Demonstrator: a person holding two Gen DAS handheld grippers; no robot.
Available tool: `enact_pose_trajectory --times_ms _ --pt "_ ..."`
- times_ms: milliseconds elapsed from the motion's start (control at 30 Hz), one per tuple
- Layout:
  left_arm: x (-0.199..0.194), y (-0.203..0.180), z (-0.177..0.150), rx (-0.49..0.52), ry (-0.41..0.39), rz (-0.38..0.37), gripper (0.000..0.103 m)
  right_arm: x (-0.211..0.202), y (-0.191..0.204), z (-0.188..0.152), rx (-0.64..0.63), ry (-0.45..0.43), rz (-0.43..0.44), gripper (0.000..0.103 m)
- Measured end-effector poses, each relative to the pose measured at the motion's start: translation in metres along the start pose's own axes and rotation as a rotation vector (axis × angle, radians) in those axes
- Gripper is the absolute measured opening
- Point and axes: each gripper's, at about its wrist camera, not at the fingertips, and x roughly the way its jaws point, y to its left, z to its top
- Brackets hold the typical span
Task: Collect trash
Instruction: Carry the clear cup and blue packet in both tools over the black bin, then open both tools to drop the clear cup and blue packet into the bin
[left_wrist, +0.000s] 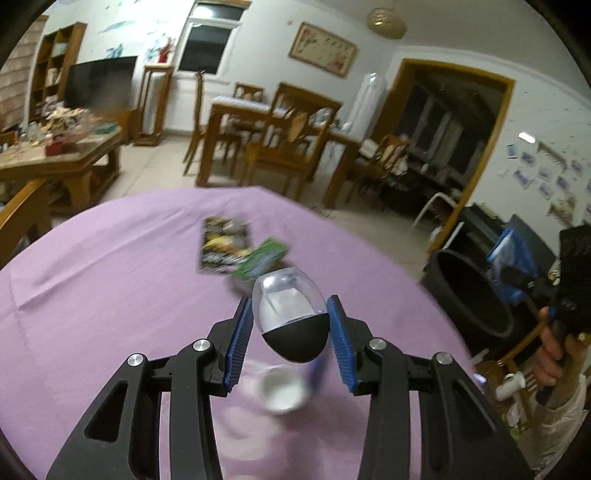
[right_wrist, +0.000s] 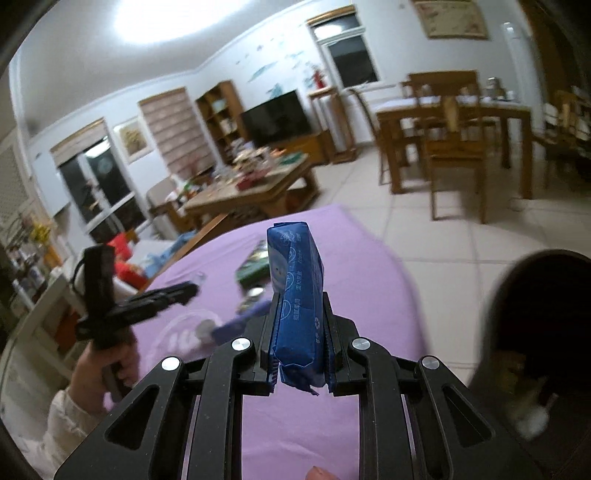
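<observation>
My left gripper (left_wrist: 290, 306) is shut on an egg-shaped capsule (left_wrist: 291, 325) with a clear top and black bottom, held above the purple tablecloth (left_wrist: 110, 295). Under it lies a blurred white cup (left_wrist: 282, 391). Farther along the cloth lie a black-and-yellow packet (left_wrist: 223, 245) and a green packet (left_wrist: 264, 260). My right gripper (right_wrist: 300, 299) is shut on a blue wrapped packet (right_wrist: 295, 280), standing upright between the pads. A black bin (right_wrist: 535, 332) stands just right of it, off the table's edge; the same bin (left_wrist: 469, 291) shows in the left wrist view beside the right gripper (left_wrist: 517, 280).
A person's hands hold both grippers; the left gripper (right_wrist: 188, 290) shows at the left of the right wrist view. Some trash lies inside the bin. Beyond the table are a cluttered coffee table (right_wrist: 255, 184), a dining table with chairs (left_wrist: 273, 140) and a tiled floor.
</observation>
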Motion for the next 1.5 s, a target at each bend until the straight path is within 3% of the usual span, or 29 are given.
enact_pose_trajectory --times_ms 500,833,1133,1200,1267,1300,1333,1400,1500 --pt "0.046 -0.146 0.028 0.128 0.003 -0.247 0.041 -0.107 -0.136 -0.028 0.182 -0.149 -0.177 0.019" --pt "0.115 -0.245 0.02 0.203 0.101 -0.389 0.041 -0.123 -0.2 -0.054 0.301 -0.166 -0.258 0.019" --pt "0.153 -0.295 0.004 0.277 0.181 -0.417 0.041 -0.128 -0.241 -0.077 0.403 -0.16 -0.277 0.019" --pt "0.16 -0.304 0.001 0.291 0.2 -0.41 0.042 -0.128 -0.25 -0.081 0.437 -0.16 -0.272 0.028" --pt "0.161 -0.303 -0.001 0.291 0.216 -0.41 0.044 -0.128 -0.257 -0.081 0.457 -0.166 -0.271 0.063" --pt "0.161 -0.303 0.0 0.289 0.221 -0.406 0.054 -0.129 -0.259 -0.082 0.466 -0.172 -0.27 0.07" --pt "0.16 -0.302 0.001 0.287 0.218 -0.4 0.072 -0.129 -0.259 -0.082 0.468 -0.178 -0.266 0.075" --pt "0.153 -0.297 0.001 0.28 0.188 -0.388 0.08 -0.129 -0.258 -0.082 0.464 -0.178 -0.265 0.075" --pt "0.145 -0.288 0.001 0.272 0.18 -0.367 0.08 -0.125 -0.248 -0.081 0.454 -0.175 -0.254 0.075"
